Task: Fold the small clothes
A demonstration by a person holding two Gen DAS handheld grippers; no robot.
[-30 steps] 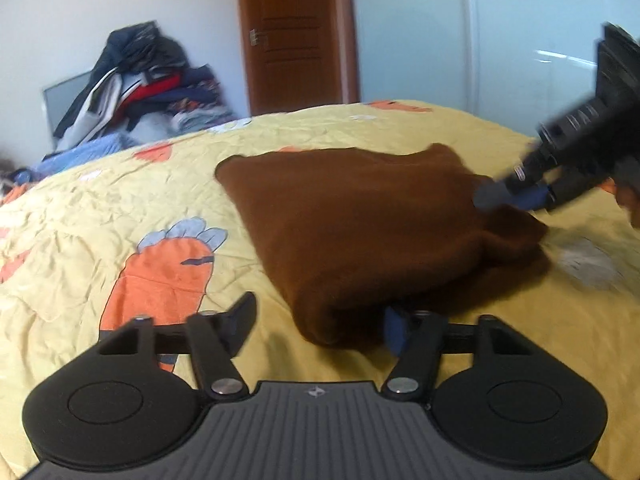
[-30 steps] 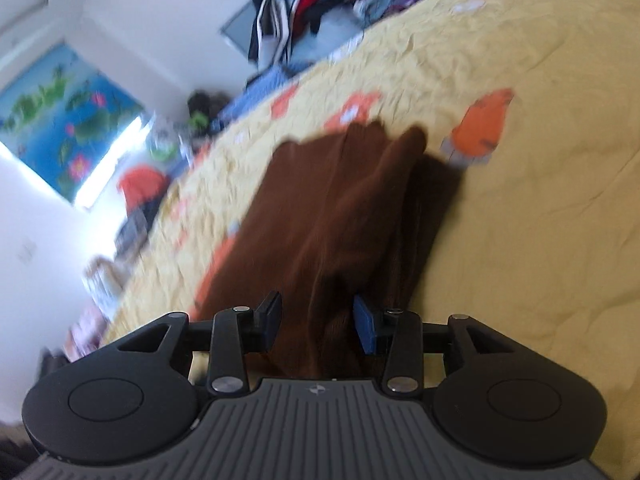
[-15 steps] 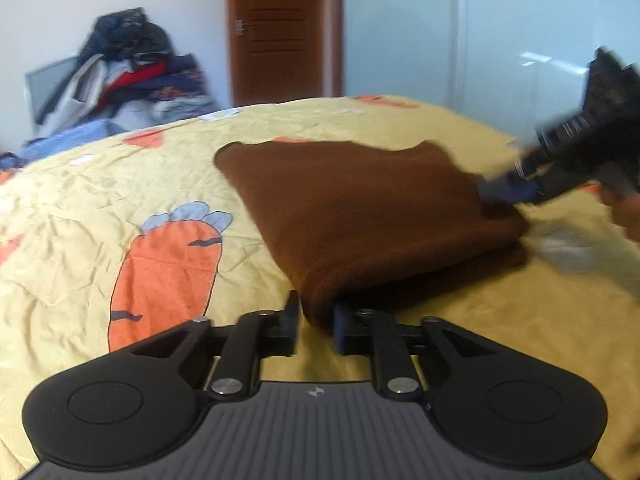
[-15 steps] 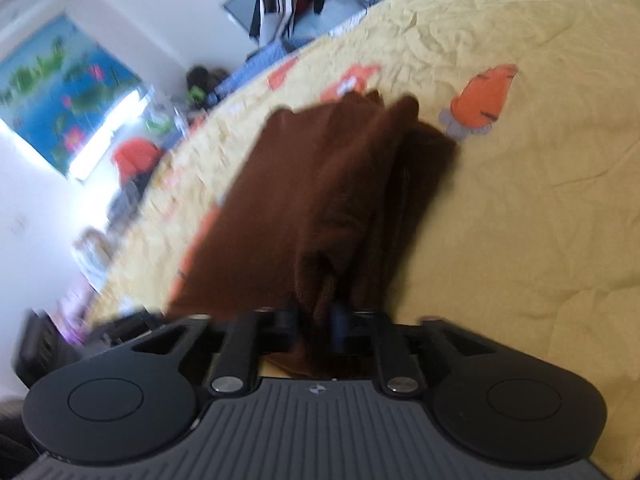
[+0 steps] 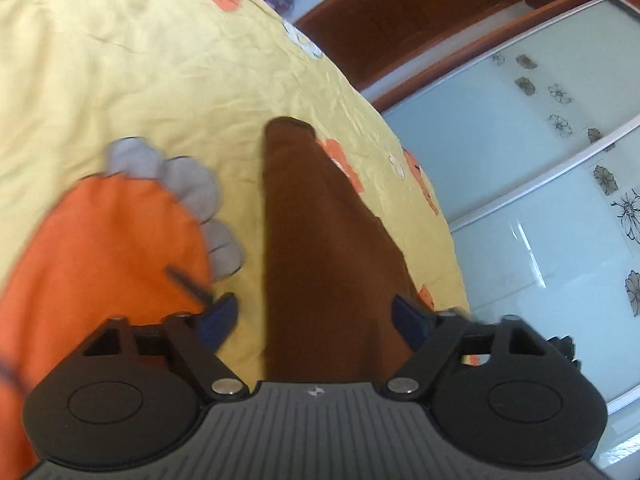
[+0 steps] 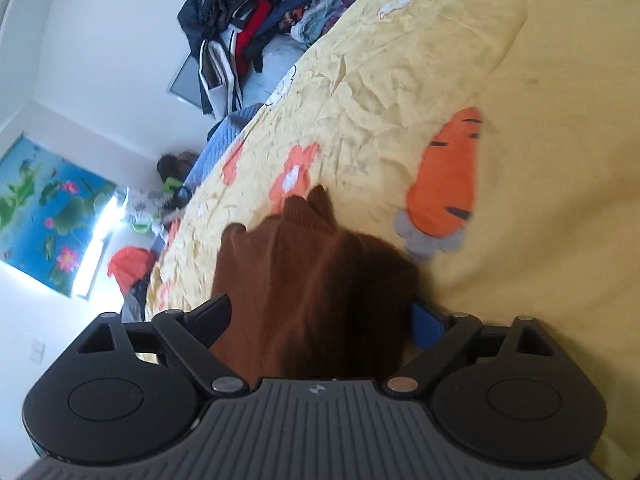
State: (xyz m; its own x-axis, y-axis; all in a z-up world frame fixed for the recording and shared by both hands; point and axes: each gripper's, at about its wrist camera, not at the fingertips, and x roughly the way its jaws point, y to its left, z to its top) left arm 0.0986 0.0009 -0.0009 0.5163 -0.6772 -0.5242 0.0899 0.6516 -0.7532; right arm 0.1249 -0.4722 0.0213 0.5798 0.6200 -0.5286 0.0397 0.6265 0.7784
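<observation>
The brown garment [image 5: 320,248] lay folded on the yellow bed cover [image 5: 140,80], near an orange carrot print [image 5: 100,264] and not far from the bed's edge. The left gripper [image 5: 316,318] was opening; the garment ran between its fingers, but the pads did not press it. The right gripper [image 6: 320,320] was opening too, with the garment's bunched end [image 6: 316,272] between its fingers, not clamped.

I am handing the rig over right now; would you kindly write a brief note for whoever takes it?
Left gripper: jaws opening, brown garment between them, pads clear of it.
Right gripper: jaws opening, garment's bunched end between them; contact unclear.
Garment lies on the yellow bedspread, beside the carrot print.
Done: folded into a narrow strip.
Left: probably a final fold and setting it aside.
</observation>
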